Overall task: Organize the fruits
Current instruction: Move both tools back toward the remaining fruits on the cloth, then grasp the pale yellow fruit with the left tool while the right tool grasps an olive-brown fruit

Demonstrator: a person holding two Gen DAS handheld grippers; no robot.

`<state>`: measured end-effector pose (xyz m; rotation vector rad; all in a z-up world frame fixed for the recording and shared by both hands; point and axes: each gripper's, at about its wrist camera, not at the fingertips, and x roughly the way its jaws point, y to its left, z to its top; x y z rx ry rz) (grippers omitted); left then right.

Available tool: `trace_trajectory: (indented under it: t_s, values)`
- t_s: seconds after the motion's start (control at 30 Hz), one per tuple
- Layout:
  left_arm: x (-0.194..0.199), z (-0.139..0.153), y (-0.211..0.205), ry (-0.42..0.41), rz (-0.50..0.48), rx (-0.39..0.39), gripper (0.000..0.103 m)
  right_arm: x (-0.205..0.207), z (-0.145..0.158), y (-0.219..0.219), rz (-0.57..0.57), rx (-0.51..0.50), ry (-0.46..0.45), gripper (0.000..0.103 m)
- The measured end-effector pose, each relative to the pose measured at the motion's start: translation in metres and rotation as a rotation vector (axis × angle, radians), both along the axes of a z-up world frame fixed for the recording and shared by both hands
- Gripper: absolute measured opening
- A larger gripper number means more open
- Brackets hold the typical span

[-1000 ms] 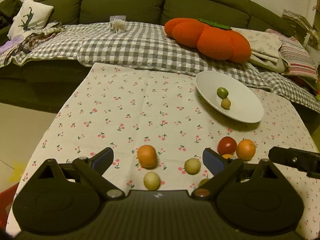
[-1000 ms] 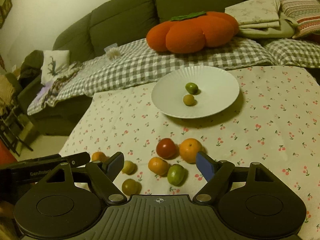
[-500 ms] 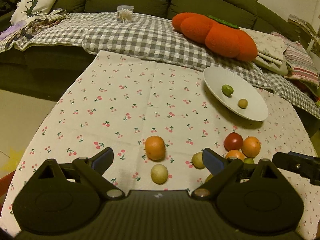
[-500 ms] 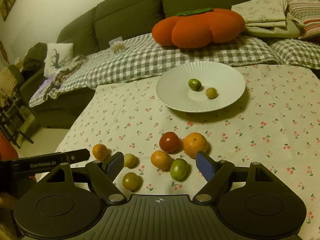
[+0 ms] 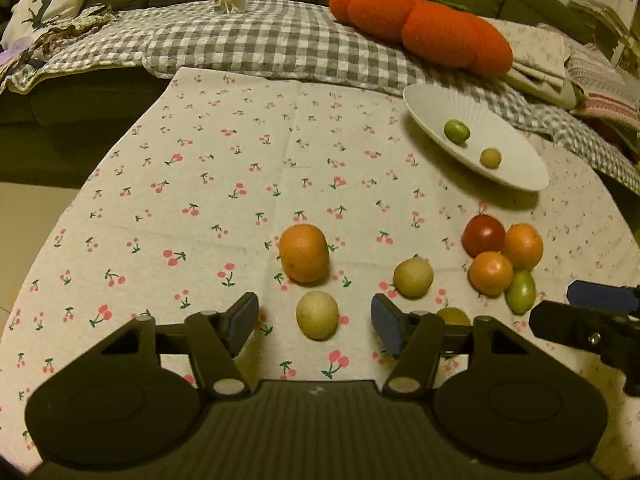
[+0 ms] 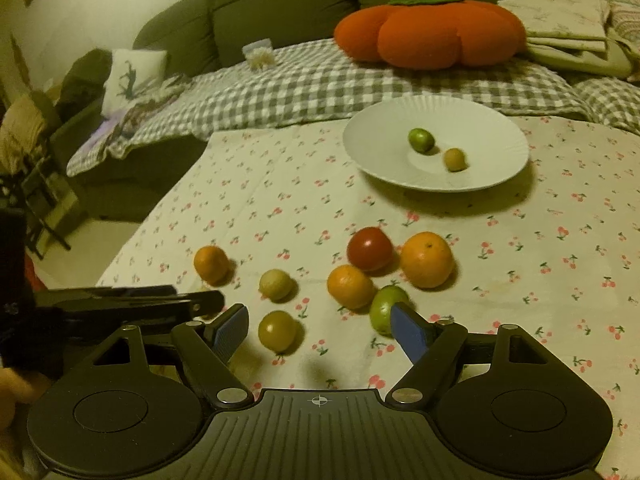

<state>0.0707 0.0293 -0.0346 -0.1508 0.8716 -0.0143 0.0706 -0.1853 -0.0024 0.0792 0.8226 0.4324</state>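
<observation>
Left wrist view: the left gripper [image 5: 314, 318] is hovering low over the cherry-print bench [image 5: 192, 200], jaws standing wide open and gripping nothing; a pale yellow fruit [image 5: 317, 314] is lying between them, with a large orange [image 5: 304, 253] just beyond and a second pale fruit [image 5: 413, 278] to the right. A cluster of a red tomato [image 5: 483, 233], two oranges and a green fruit [image 5: 520, 291] is sitting farther right, near the right gripper's blue-padded tip at the frame edge. The white plate [image 5: 424, 98] is holding a green fruit and a small brownish one. Right wrist view: the right gripper [image 6: 316, 328] is likewise hanging open and empty, a yellow-green fruit [image 6: 277, 331] lying between its jaws, the green fruit [image 6: 384, 307] touching or just behind the right pad. Step in hand, as judged: approaching for pickup, most fruits not yet plated. The next move is calling for lowering around one fruit, closing gently, then carrying it to the plate.
</observation>
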Motion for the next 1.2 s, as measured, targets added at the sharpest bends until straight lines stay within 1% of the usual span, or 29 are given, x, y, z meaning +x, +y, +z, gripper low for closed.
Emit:
trace_trajectory:
  t_s: [0.07, 0.13, 0.2, 0.33, 0.37, 0.57, 0.83, 0.9, 0.97, 1.07, 1.13, 1.2]
  values:
    - [0.002, -0.005, -0.001, 0.007, -0.009, 0.004, 0.05, -0.002, -0.003, 0.005, 0.017, -0.012, -0.004, 0.077]
    - [0.004, -0.01, -0.002, 0.012, -0.012, -0.001, 0.044, -0.002, -0.007, 0.01, 0.034, -0.028, -0.005, 0.075]
    - [0.005, -0.01, -0.003, -0.004, -0.017, 0.013, 0.042, -0.003, -0.011, 0.014, 0.045, -0.038, -0.004, 0.074]
    - [0.006, -0.011, -0.003, -0.016, -0.018, 0.029, 0.024, -0.005, -0.018, 0.024, 0.079, -0.062, -0.012, 0.069]
    - [0.006, -0.011, -0.003, -0.016, -0.019, 0.035, 0.022, -0.006, -0.019, 0.026, 0.086, -0.069, -0.017, 0.068]
    - [0.005, -0.01, -0.003, -0.006, -0.012, 0.042, 0.022, -0.006, -0.028, 0.04, 0.123, -0.102, -0.033, 0.061]
    - [0.001, -0.003, 0.004, 0.002, 0.009, 0.025, 0.022, -0.004, -0.036, 0.051, 0.133, -0.136, -0.053, 0.06]
    - [0.0, -0.001, 0.005, 0.001, 0.009, 0.021, 0.022, -0.002, -0.038, 0.053, 0.133, -0.142, -0.052, 0.051]
    - [-0.001, 0.001, 0.004, -0.001, 0.007, 0.019, 0.022, 0.0, -0.04, 0.056, 0.129, -0.147, -0.054, 0.051]
    - [-0.003, 0.004, 0.005, -0.004, 0.008, 0.014, 0.022, 0.001, -0.04, 0.058, 0.126, -0.148, -0.064, 0.046]
    - [-0.004, 0.005, 0.005, -0.008, 0.009, 0.015, 0.022, 0.003, -0.041, 0.059, 0.126, -0.145, -0.063, 0.039]
    - [-0.004, 0.007, 0.004, -0.012, 0.008, 0.018, 0.022, 0.004, -0.043, 0.059, 0.126, -0.146, -0.059, 0.028]
